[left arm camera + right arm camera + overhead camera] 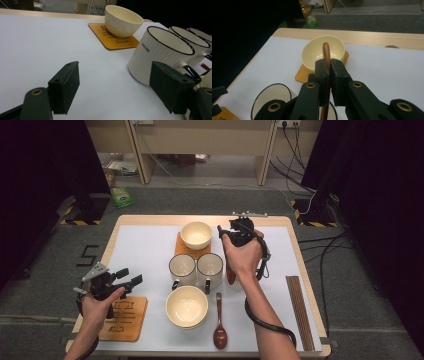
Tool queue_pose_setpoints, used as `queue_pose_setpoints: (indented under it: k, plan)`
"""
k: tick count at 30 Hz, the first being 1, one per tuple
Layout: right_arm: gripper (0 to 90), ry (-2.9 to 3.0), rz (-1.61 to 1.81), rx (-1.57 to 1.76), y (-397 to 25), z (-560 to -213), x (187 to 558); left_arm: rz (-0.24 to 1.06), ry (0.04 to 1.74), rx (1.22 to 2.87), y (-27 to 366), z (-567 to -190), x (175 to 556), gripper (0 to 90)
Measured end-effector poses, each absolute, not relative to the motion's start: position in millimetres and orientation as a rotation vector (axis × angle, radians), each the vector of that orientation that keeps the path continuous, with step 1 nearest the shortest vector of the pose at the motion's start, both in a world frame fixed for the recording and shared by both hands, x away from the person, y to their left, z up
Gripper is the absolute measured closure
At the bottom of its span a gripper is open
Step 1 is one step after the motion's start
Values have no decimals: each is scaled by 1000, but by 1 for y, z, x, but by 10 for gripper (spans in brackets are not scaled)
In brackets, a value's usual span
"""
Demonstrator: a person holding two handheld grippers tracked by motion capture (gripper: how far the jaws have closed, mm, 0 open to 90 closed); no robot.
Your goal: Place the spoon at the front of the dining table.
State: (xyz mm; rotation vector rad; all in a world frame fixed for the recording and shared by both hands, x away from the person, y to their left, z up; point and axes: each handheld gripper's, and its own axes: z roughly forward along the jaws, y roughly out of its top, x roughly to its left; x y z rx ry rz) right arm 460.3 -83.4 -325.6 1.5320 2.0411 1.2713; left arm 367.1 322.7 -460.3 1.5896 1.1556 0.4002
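A worktop (145, 250) covered in white is seen from above, with a person's forearms entering from the bottom. The right gripper (235, 234) is held over the far middle of the worktop, its fingers (322, 70) clamped together on the handle of a brown wooden spoon (327, 56). In the right gripper view, the spoon's handle tip is seen pointing toward a cream bowl (323, 51), which rests on a wooden coaster (303, 72). The left gripper (122, 277) is held above the near left of the worktop, over a second wooden coaster (127, 320); its fingers (65, 86) are spread wide apart and nothing is held between them. Two white mugs (196, 267) stand side by side at the centre. A larger cream bowl (187, 306) sits nearer the person, with a second brown spoon (220, 322) lying just beside it. Dark chopsticks (299, 312) lie at the right edge.
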Motion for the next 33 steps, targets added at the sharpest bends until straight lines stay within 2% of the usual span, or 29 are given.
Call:
queue_pose_setpoints:
  k: [33]
  plan:
    - [843, 1931, 1379, 1524, -80, -324, 474, 400, 1155, 1590, 323, -460, 367, 236]
